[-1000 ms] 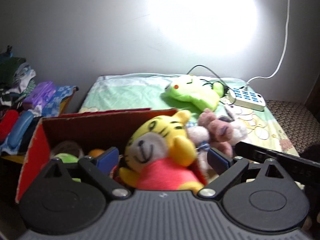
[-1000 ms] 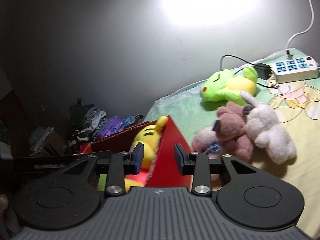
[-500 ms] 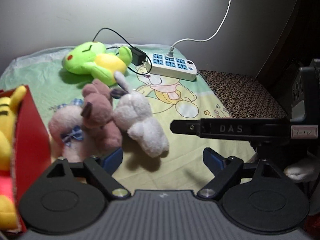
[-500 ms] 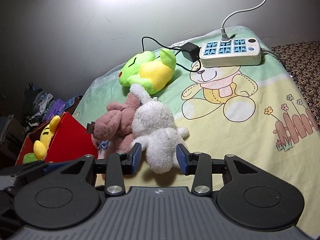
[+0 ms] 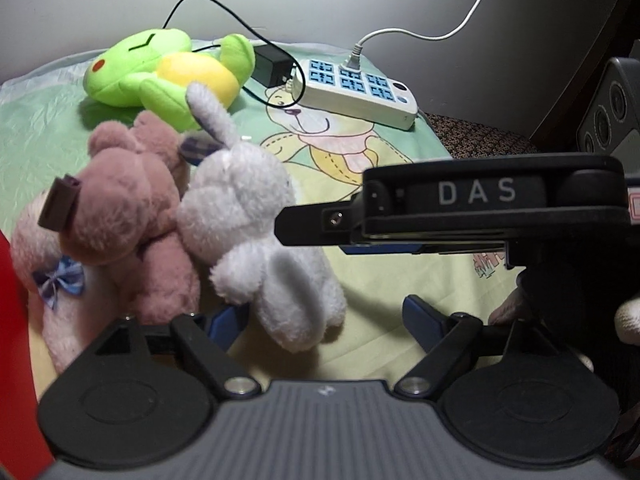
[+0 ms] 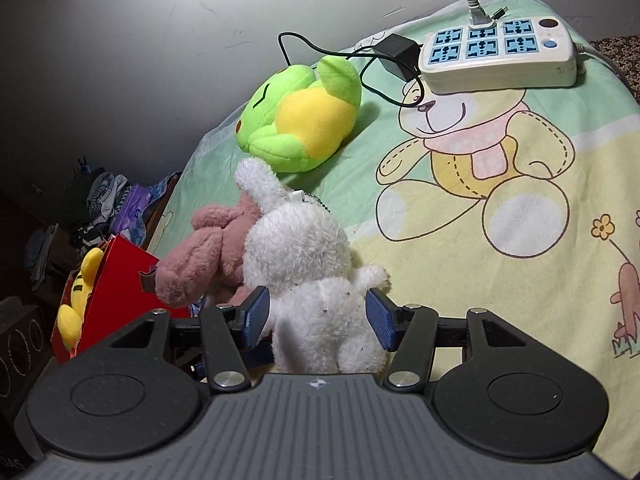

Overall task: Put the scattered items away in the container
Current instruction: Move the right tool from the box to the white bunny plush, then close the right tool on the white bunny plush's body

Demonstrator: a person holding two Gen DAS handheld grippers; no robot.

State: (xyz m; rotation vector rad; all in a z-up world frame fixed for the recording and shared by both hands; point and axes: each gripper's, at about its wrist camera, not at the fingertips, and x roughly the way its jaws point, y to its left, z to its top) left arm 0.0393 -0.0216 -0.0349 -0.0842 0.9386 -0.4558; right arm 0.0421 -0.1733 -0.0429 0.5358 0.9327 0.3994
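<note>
Right gripper straddling white plush rabbit, jaws apart, not clamped yet; left gripper spread wide, holding nothing.

Progress: yellow tiger plush already in red box; at least one item done, box interior mostly hidden so count unsure. Left on the bedsheet: rabbit, brown plush touching it, pale pink plush under the brown one, green frog plush further back near the power strip. Right view shows box with tiger and pads flanking rabbit; left view shows only a red sliver of box, but reveals the pink plush and the right gripper's side from outside.
</note>
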